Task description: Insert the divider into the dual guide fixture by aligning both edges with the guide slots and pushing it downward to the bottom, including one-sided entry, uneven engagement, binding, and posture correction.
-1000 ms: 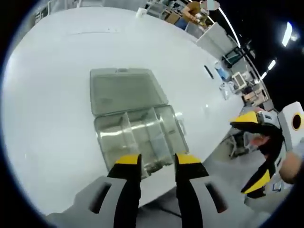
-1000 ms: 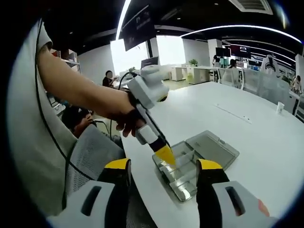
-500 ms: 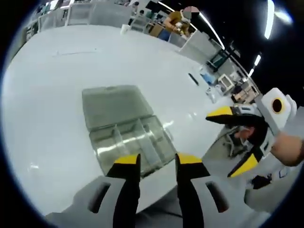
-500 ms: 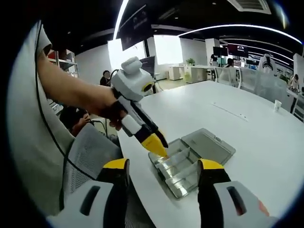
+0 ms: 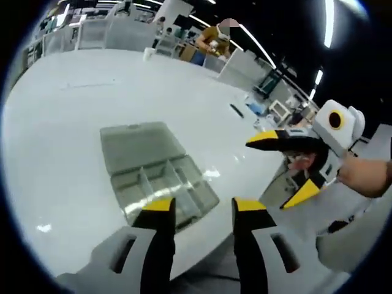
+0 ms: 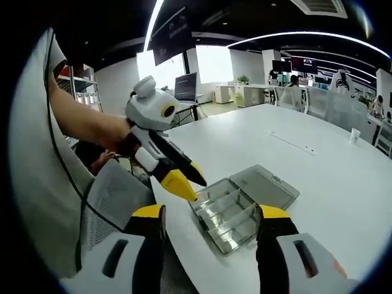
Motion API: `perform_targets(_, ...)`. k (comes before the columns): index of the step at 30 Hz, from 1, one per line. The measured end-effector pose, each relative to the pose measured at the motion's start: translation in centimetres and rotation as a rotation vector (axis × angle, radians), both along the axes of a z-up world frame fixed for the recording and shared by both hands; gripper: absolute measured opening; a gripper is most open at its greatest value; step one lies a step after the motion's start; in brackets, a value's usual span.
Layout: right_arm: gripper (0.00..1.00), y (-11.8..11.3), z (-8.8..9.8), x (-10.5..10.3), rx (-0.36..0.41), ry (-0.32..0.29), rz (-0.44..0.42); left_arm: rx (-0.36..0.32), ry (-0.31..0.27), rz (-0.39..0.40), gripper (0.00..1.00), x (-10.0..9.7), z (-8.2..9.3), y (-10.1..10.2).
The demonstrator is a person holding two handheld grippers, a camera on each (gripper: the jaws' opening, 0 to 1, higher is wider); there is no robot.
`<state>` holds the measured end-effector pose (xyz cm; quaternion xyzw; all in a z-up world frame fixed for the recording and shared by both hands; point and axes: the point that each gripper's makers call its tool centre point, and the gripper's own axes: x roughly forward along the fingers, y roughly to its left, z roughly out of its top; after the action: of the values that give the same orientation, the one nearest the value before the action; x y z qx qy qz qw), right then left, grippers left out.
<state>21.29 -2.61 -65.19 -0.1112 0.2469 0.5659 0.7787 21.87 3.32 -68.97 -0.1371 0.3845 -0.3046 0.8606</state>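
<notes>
A clear plastic box (image 5: 160,179) lies open near the rounded edge of a white table (image 5: 67,110), its flat lid (image 5: 139,141) folded back on the table behind it. In the right gripper view the same box (image 6: 231,211) sits between that view's own jaws, lid (image 6: 264,187) on the far side. Inside, thin clear walls split the tray into compartments; one of them may be the divider, but it cannot be picked out for certain. Neither gripper holds anything.

Left gripper (image 5: 200,205): black jaws with yellow tips, set apart with a clear gap, nothing between them, hanging above the near edge of the box without touching it. Seen from the right gripper view, the left gripper (image 6: 187,179) is held in a hand (image 6: 119,136) just off the table edge, tips pointing down toward the near corner of the box, jaws slightly apart.

Right gripper (image 6: 209,213): jaws spread wide, empty, above the table edge. In the left gripper view it (image 5: 283,168) hangs off to the side of the table, jaws spread wide, well apart from the box.

A mesh chair back (image 6: 113,195) stands by the table edge. A paper cup (image 6: 353,136) is far across the table.
</notes>
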Motion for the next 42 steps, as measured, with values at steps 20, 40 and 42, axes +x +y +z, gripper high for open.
perform_targets(20, 0.57, -0.8, -0.2, 0.3, -0.018, 0.003, -0.005, -0.032, -0.112, 0.018, 0.42, -0.1, 1.4, 0.4)
perform_targets(40, 0.57, -1.7, -0.2, 0.6, -0.038, 0.002, -0.013, 0.003, -0.193, -0.01, 0.47, -0.2, 2.0, 0.5)
perform_targets(42, 0.56, -1.8, -0.2, 0.6, -0.04, 0.001, -0.014, 0.004, -0.199, -0.013, 0.48, -0.2, 2.1, 0.5)
